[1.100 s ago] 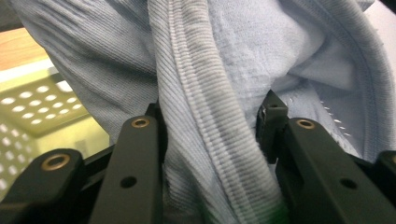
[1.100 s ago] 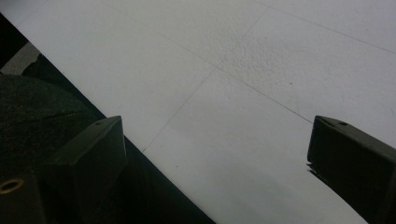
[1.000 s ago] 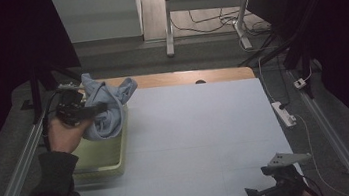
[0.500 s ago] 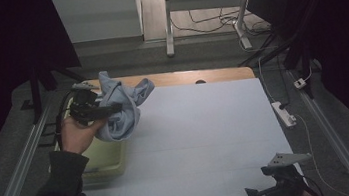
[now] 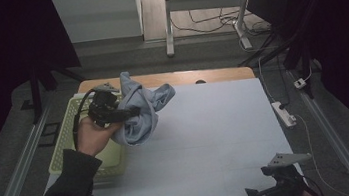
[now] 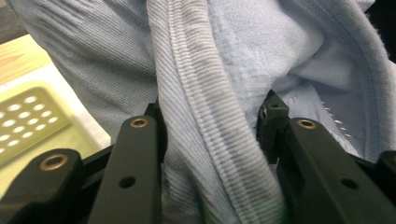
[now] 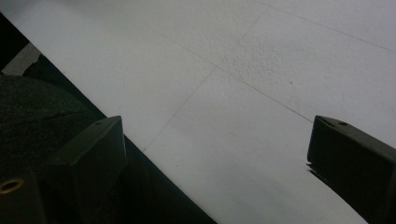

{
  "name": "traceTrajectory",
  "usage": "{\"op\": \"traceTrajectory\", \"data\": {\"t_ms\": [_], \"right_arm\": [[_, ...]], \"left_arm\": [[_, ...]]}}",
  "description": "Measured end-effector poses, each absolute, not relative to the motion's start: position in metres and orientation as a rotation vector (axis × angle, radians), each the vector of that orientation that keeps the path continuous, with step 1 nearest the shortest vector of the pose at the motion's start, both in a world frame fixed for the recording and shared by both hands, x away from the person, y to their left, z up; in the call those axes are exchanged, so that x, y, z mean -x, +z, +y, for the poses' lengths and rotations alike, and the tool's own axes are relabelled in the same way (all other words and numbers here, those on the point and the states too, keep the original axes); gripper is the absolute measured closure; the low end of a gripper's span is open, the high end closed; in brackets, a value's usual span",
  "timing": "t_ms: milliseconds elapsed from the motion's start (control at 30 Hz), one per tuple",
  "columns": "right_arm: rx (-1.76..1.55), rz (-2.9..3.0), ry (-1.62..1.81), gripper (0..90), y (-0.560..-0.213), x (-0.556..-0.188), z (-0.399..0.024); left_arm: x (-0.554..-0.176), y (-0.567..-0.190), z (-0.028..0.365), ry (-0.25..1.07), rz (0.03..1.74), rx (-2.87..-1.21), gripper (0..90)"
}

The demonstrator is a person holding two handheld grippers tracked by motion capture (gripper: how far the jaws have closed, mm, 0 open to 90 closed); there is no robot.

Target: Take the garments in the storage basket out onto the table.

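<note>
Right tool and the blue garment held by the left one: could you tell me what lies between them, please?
Only bare white table top lies between the right tool and the blue garment, seen in the high view.

The left claw (image 5: 131, 112) was black, with a black cable looping off its body and a grey three-cornered plate on top. Its arms carried brass-coloured rivets and small screw holes. The left hand (image 5: 91, 134) came out of a dark sleeve (image 5: 68, 191). The right claw (image 5: 270, 193) was black too, topped by a grey plate.
</note>
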State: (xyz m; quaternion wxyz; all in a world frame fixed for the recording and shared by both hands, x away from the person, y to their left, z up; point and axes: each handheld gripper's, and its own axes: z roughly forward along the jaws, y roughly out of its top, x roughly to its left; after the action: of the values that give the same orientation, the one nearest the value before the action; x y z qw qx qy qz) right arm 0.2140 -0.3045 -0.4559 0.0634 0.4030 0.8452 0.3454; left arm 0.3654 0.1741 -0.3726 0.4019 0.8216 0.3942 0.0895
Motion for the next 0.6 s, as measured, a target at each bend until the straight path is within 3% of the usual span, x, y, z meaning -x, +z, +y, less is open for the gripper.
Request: {"op": "traceTrajectory", "data": {"t_ms": [600], "right_arm": [[-1.219, 2.552, 1.042, 3.9, -0.456, -0.214, -0.305]], "left_arm": [[-0.36, -0.378, 0.125, 0.163, 0.863, -2.122, 61.2]]}}
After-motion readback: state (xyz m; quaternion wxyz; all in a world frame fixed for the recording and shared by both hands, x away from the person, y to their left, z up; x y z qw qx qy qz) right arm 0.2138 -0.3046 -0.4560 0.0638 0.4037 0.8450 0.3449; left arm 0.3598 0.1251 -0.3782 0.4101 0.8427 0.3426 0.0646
